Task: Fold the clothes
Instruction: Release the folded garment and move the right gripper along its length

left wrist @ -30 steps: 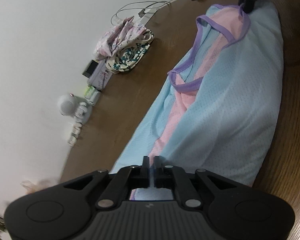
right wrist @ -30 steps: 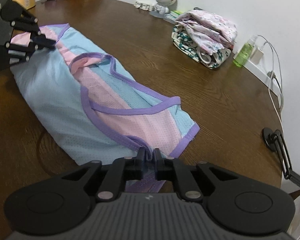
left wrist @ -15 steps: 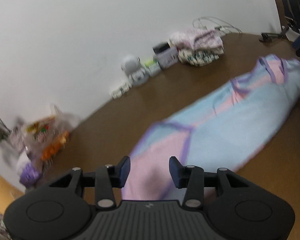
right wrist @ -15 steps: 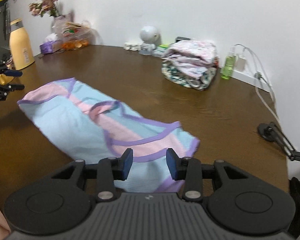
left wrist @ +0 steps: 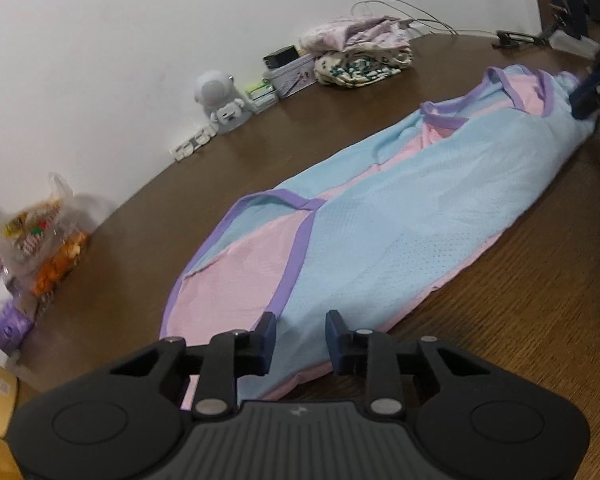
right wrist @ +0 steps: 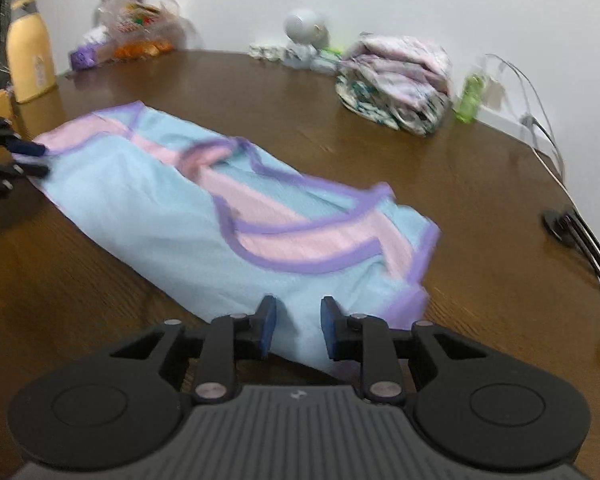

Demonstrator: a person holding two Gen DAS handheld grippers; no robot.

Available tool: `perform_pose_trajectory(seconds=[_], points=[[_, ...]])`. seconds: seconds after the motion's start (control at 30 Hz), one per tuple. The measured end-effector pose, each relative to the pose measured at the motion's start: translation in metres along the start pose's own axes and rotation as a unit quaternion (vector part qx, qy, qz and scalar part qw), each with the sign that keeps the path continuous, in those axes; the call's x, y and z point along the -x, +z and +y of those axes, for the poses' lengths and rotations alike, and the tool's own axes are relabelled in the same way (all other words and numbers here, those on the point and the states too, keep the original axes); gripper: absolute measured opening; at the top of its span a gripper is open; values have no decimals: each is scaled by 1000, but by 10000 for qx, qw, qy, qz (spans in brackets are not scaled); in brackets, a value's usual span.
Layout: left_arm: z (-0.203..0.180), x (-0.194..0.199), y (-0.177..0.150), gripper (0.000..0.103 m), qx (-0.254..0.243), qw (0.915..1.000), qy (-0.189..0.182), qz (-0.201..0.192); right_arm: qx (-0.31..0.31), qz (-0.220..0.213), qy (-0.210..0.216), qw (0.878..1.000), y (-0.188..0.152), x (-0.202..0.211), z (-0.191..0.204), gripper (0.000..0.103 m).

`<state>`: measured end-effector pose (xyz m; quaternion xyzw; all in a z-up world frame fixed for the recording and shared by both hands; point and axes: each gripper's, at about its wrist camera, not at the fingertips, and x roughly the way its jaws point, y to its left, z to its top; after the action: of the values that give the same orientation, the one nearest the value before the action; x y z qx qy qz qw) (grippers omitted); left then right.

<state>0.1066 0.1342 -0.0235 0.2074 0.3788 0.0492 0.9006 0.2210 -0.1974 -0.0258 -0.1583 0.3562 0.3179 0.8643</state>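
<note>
Left wrist: garment point(left wrist: 400, 208) seemingly beyond fingers point(left wrist: 266, 338)

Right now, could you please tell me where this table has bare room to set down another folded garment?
Bare wood lies between the long light-blue and pink mesh garment and the wall-side clutter, and between the garment's purple-trimmed end and the black clamp at the round brown wooden table edge. It is crowded along the wall: folded floral clothes pile, white astronaut figure, snack bag.
</note>
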Motion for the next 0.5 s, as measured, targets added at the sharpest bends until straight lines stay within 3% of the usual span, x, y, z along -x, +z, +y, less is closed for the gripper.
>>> perform_pose_trajectory(seconds=[0.2,0.5], points=[[0,5,-6,13,131,9999,-73,56,-361,36,-47,9993,-8,5,-10,27],[-16,23,-12,8,-92,9997,-88,195,-516,140,-55,9986,-26,25,-7,27]])
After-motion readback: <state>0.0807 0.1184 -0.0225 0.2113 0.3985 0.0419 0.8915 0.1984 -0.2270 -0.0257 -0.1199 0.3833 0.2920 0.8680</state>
